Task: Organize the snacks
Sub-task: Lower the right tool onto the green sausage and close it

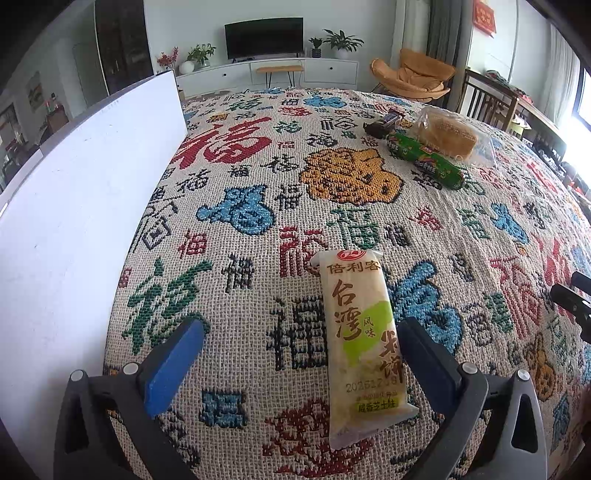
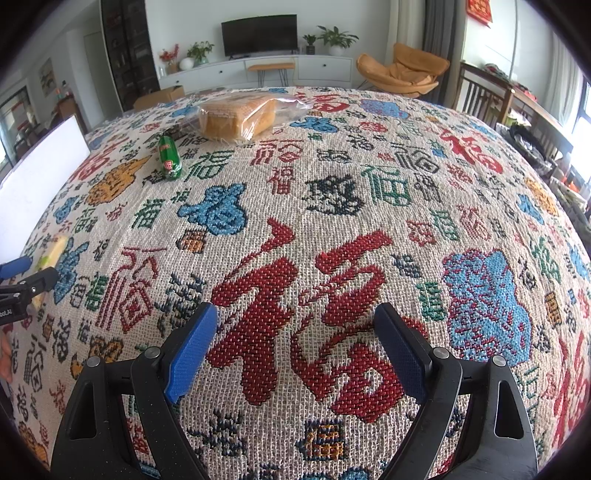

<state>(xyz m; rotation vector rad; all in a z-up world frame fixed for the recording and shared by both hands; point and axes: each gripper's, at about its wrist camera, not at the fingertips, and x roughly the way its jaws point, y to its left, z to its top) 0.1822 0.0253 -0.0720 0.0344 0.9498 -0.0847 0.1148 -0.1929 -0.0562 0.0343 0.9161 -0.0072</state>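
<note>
Left gripper (image 1: 299, 354), nearest the lens in the left wrist view: jaws spread wide, blue pads (image 1: 173, 363) facing inward, nothing clamped. Rice-cracker packet (image 1: 360, 343), pale with a green patch and brown characters, flat on the woven cloth (image 1: 258, 369) between the two fingers, lying close against the right-hand finger, well apart from the left-hand pad; contact with the right-hand finger not discernible. Long axis of the packet roughly along the pointing direction, slightly tilted.

White board (image 1: 74, 221) upright along the left edge of the cloth. Farther back and to the right: green sausage-shaped snack (image 1: 424, 160) lying on the cloth, bagged loaf of bread (image 1: 448, 134) just behind it, small dark wrapped snack (image 1: 382, 123) just beside both, toward the left. At far right edge, dark tip of the right gripper (image 1: 570, 295).

Right wrist view: right gripper (image 2: 295, 350) with jaws apart, empty, above bare cloth (image 2: 369, 184) patterned with a large red character. Green snack (image 2: 168, 158) and bread (image 2: 236, 116) near the far left of the cloth, close together. Left gripper (image 2: 26, 273) at the left margin, cracker packet (image 2: 53, 251) partly hidden behind it. White board (image 2: 40, 166) at upper left. Television (image 2: 258, 35) and orange chair (image 2: 402, 72) in the room beyond.
</note>
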